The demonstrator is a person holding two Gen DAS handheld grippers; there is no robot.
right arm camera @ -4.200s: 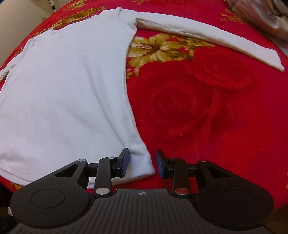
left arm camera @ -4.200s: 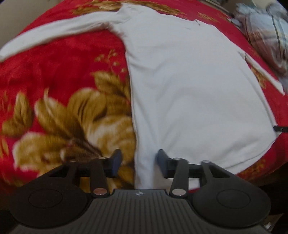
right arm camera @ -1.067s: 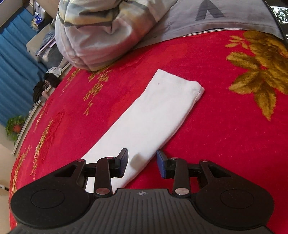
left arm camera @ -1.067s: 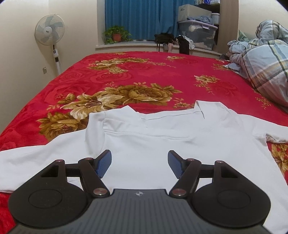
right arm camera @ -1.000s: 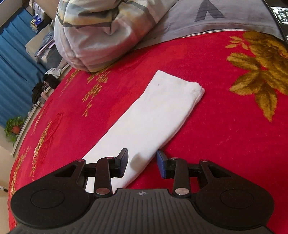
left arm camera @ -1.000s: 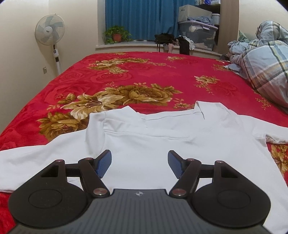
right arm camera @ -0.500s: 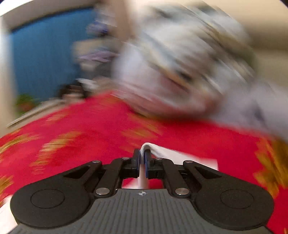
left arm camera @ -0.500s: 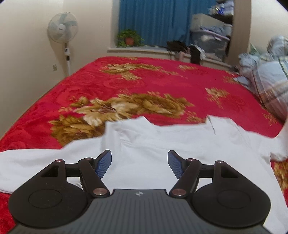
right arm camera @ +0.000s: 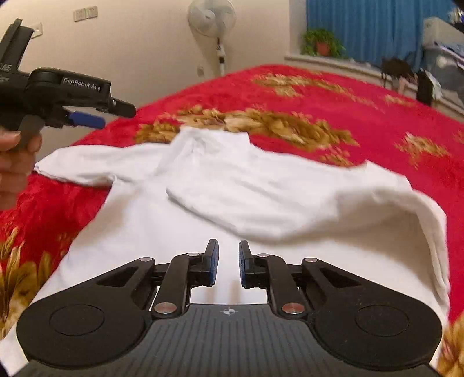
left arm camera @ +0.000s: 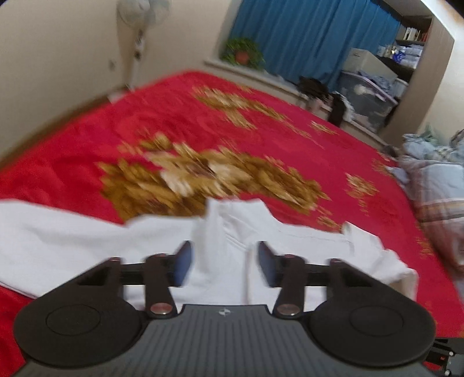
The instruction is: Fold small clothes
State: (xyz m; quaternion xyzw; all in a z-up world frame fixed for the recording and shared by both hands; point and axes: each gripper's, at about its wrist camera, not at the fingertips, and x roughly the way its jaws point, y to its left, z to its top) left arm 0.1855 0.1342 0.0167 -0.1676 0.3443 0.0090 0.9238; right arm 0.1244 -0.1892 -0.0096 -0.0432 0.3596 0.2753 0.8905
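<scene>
blue curtains point(left arm camera: 313, 37) hang behind a windowsill with a potted plant point(right arm camera: 320, 43), and a standing fan point(right arm camera: 213, 26) is against the cream wall. below them spreads a bed with a red blanket point(right arm camera: 333, 95) patterned in gold flowers. a white long-sleeved shirt point(right arm camera: 179, 220) lies flat on the blanket; its right sleeve point(right arm camera: 261, 197) is folded across the body, while the left sleeve point(right arm camera: 87, 168) stretches out to the side. the right tongs point(right arm camera: 228, 264) hover over the shirt's body with a narrow gap, jaws opening, nothing between them. the left tongs point(left arm camera: 224, 262) hang above the shoulder area; their jaws are closing but stand apart, not pressing the cloth seen between them. in the right wrist view, a hand point(right arm camera: 14, 165) grips the left tool's handle at the left edge. a plaid quilt point(left arm camera: 435, 185) is bunched at the bed's right side, and storage bins point(left arm camera: 368, 95) sit near the curtains.
</scene>
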